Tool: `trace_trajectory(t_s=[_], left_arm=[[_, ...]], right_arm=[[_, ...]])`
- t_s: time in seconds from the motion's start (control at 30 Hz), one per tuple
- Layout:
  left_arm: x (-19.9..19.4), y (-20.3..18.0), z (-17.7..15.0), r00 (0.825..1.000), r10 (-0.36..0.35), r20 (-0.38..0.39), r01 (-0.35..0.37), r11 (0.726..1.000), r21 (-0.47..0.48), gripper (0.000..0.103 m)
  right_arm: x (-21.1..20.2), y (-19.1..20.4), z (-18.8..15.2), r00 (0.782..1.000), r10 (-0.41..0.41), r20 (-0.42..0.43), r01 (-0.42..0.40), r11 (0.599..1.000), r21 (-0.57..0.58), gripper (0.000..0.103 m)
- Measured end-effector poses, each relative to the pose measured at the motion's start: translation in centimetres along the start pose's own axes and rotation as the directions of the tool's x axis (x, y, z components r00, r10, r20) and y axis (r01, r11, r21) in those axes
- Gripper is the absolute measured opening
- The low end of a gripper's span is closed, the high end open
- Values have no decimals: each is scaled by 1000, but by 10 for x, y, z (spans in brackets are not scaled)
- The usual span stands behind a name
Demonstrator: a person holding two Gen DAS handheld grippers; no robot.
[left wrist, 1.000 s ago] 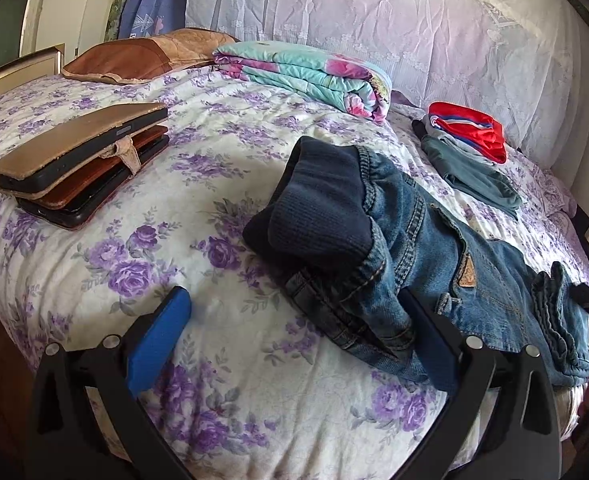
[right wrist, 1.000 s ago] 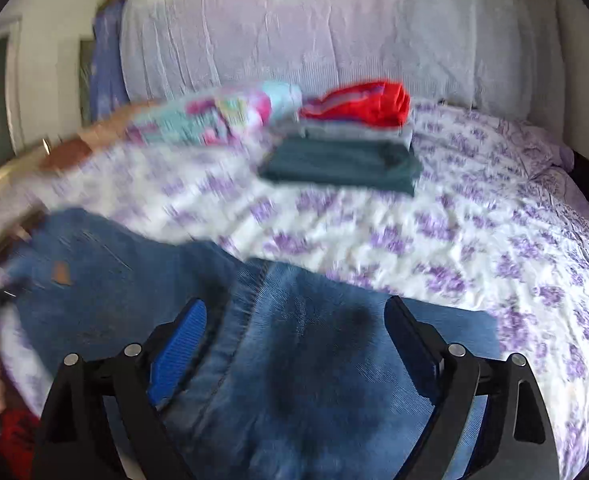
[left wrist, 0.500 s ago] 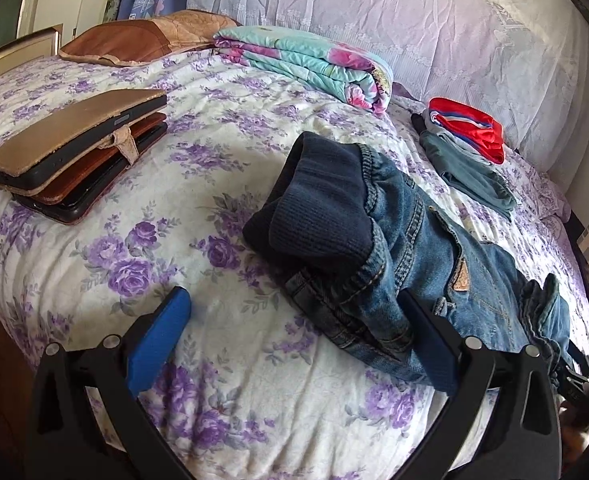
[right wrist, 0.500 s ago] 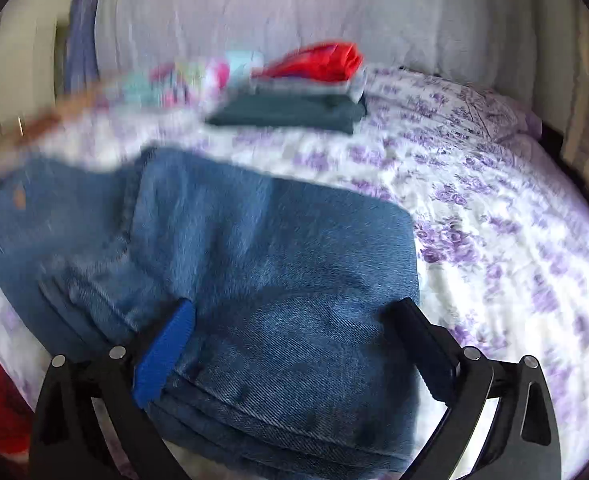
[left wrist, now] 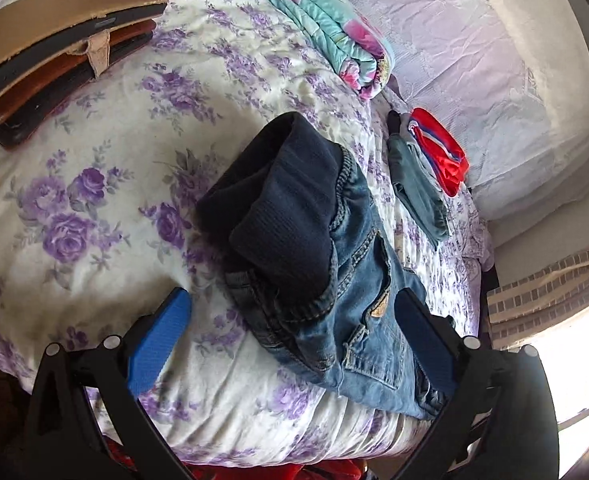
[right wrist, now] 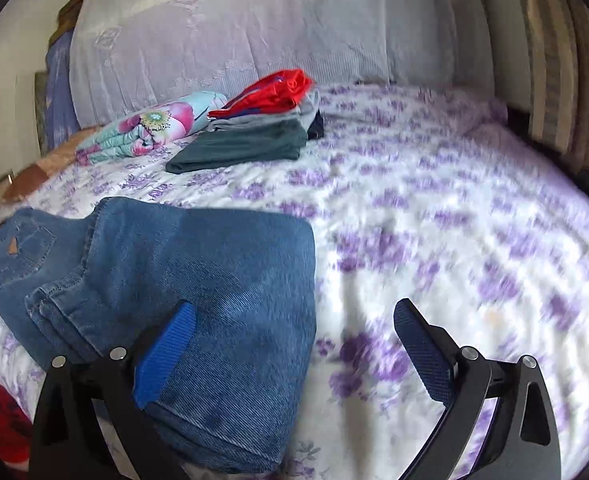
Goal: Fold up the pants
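Observation:
Blue jeans (left wrist: 350, 300) with a dark navy ribbed waistband (left wrist: 286, 200) lie folded near the front edge of the bed. In the right wrist view the jeans (right wrist: 182, 280) form a folded stack at lower left, back pocket to the left. My left gripper (left wrist: 294, 340) is open and empty, its fingers straddling the waist end just above the denim. My right gripper (right wrist: 294, 348) is open and empty above the folded leg end's right edge, with its left finger over the denim and its right finger over the bedspread.
The bed has a white bedspread with purple flowers (right wrist: 434, 208). A folded pile topped with red cloth (right wrist: 270, 120) and a floral blanket (right wrist: 150, 128) lie near the pillows. Brown cases (left wrist: 54, 40) lie at far left. The mattress edge runs under both grippers.
The right gripper let go of the leg end and swung right; the legs now lie folded over. The left view has tilted down and moved closer over the waist.

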State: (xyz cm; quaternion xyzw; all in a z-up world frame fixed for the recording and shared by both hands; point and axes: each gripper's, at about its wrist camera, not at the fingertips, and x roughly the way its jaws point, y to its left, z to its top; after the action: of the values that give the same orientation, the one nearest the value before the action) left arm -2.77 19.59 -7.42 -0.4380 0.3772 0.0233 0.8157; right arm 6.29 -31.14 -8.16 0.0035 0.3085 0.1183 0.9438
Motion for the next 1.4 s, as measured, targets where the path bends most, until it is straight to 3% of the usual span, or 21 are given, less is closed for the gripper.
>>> trace_trajectory(t_s=[0.13, 0.27, 0.5, 0.63, 0.67, 0.7, 0.77, 0.9, 1.0, 1.17, 1.27, 1.33, 1.4], left_arm=[[13, -13, -2, 994, -91, -64, 89, 995, -34, 98], [25, -20, -4, 999, -31, -44, 30, 999, -36, 98], [18, -6, 1, 998, -59, 10, 60, 996, -73, 97], [18, -6, 13, 998, 25, 65, -21, 998, -54, 94], [20, -8, 13, 996, 54, 70, -51, 998, -39, 86], [22, -13, 11, 991, 99, 85, -98, 995, -10, 65], [22, -18, 8, 984, 139, 112, -144, 989, 38, 61], [14, -17, 7, 981, 139, 137, -148, 987, 61, 45], [2, -24, 4, 979, 125, 160, -141, 986, 93, 41], [3, -43, -4, 952, 222, 211, -259, 951, 169, 46], [18, -25, -1, 961, 218, 170, -237, 967, 96, 63], [21, -19, -3, 965, 194, 178, -211, 974, 81, 67], [23, -25, -6, 954, 216, 208, -242, 964, 108, 68]], right_arm=[[6, -18, -7, 992, 123, -42, -116, 985, 131, 100], [3, -14, -13, 993, 112, -27, -108, 987, 117, 100], [1, -16, -15, 993, 119, -20, -116, 986, 119, 100], [1, -17, -14, 993, 120, -17, -117, 986, 117, 100], [0, -16, -14, 993, 119, -17, -116, 986, 116, 100], [0, -16, -15, 993, 119, -17, -116, 986, 116, 100], [1, -16, -15, 993, 118, -17, -115, 987, 116, 100], [0, -16, -14, 993, 120, -17, -117, 986, 116, 100], [0, -16, -14, 993, 120, -17, -117, 986, 117, 100], [0, -15, -13, 992, 126, -17, -123, 986, 116, 100], [-1, -15, -12, 991, 135, -14, -132, 985, 115, 100], [-1, -13, -11, 990, 141, -10, -139, 984, 115, 100], [-1, -12, -11, 990, 141, -10, -139, 984, 116, 100]])
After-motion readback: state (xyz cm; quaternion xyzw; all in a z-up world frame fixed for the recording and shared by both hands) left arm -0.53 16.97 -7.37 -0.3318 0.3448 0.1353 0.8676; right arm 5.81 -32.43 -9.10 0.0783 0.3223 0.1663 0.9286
